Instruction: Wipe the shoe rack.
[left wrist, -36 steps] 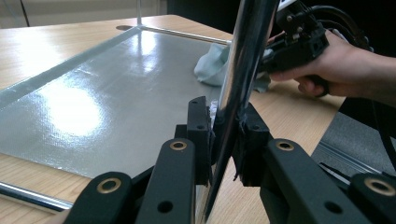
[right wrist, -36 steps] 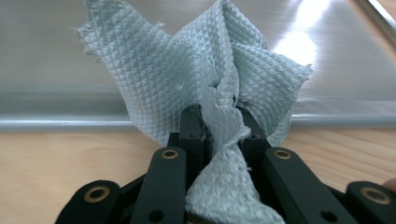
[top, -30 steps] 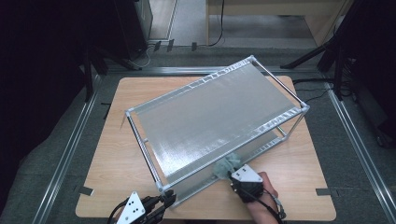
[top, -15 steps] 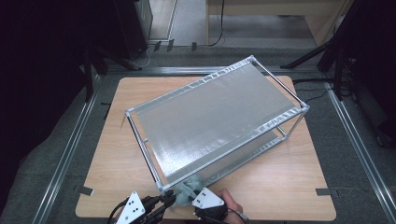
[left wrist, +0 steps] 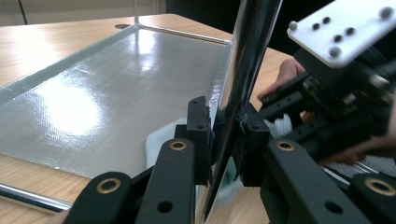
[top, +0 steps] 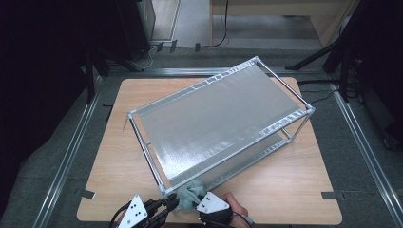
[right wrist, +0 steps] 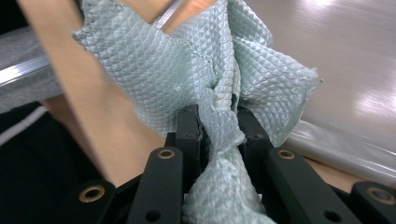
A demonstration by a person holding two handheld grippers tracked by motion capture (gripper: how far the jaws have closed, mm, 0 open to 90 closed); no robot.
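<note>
**Cloth reaches the rack's near corner**

At the bench's near edge, the right tool (top: 192, 202), clamped on the cloth (right wrist: 219, 79), has slid left to the rack (top: 223, 118) corner. The left tool (left wrist: 226, 140) grips the corner post (left wrist: 243, 70), so wiping there looks ready.

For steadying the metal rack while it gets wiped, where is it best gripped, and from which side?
Probably at the near corner post, approached from the table's front edge. It is a slim round tube that fits between the jaws, as the left gripper already clamps it, leaving the rack's shelves free for the cloth in the right gripper.
</note>
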